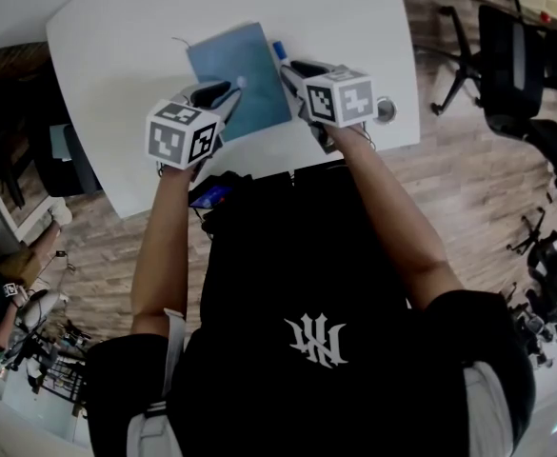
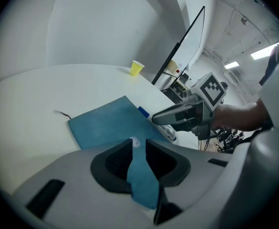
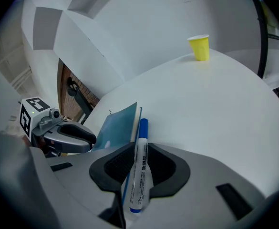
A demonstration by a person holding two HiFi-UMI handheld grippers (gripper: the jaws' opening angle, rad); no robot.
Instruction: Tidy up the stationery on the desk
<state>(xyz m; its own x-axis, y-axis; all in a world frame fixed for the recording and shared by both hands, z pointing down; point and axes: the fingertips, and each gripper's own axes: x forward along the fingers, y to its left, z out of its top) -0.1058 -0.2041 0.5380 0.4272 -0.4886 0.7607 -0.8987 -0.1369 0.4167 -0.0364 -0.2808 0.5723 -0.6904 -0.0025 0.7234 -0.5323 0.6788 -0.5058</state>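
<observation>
Two tools are busy: the left hand-held gripper (image 2: 138,143) pinches the near edge of the blue notebook (image 2: 108,120) lying on the white worktop (image 1: 116,46), and the right hand-held gripper (image 3: 138,149) clamps a marker (image 3: 139,175) just beside it. This looks like the gathering step; next, the marker probably needs laying neatly beside the notebook.

One notebook (image 1: 240,79), one marker (image 3: 139,168), one cup (image 3: 199,47)
</observation>
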